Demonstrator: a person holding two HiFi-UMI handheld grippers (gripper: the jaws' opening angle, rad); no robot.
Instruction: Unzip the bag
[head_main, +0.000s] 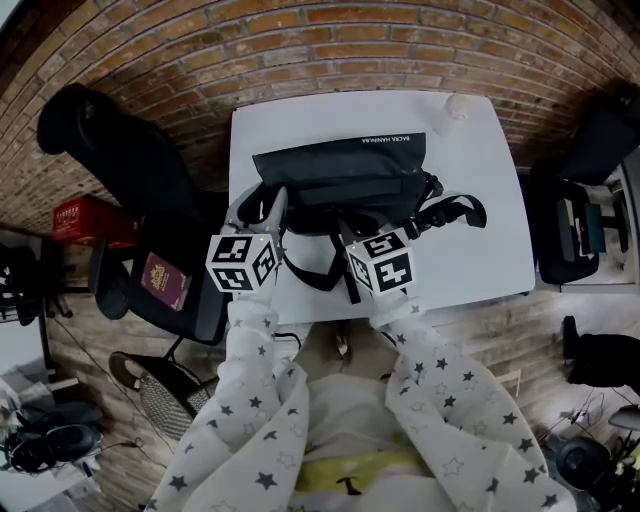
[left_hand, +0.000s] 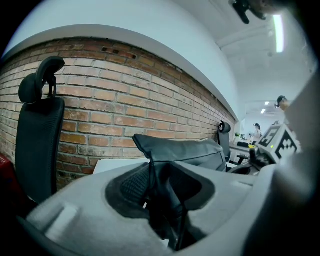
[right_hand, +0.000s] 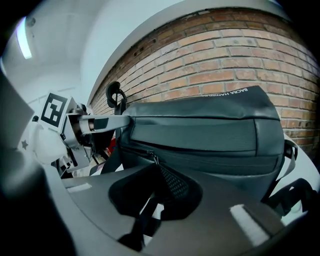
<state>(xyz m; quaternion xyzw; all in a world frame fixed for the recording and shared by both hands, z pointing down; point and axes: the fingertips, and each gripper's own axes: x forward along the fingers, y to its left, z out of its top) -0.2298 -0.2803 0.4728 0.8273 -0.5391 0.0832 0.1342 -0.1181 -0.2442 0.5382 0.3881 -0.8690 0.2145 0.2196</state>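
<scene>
Looks a soft, light bag (head_main: 340, 180) (apt to slide). Clamped at its left end by left gripper (left_hand: 161, 200). Zip pull (right_hand: 153, 159) nipped by right gripper (right_hand: 159, 182).

A black bag (head_main: 340, 180) lies on the white table (head_main: 480, 240), nearer its left edge than its right. Its straps (head_main: 455, 210) trail toward the right edge. The left gripper (head_main: 265, 205) meets the bag's left end, and the right gripper (head_main: 342, 238) meets its near side, toward the table's near edge. A small pale object (head_main: 458, 106) sits by the far right corner. Left of the table stands a black chair (head_main: 120, 150) with a dark red booklet (head_main: 165, 282) on its seat.
</scene>
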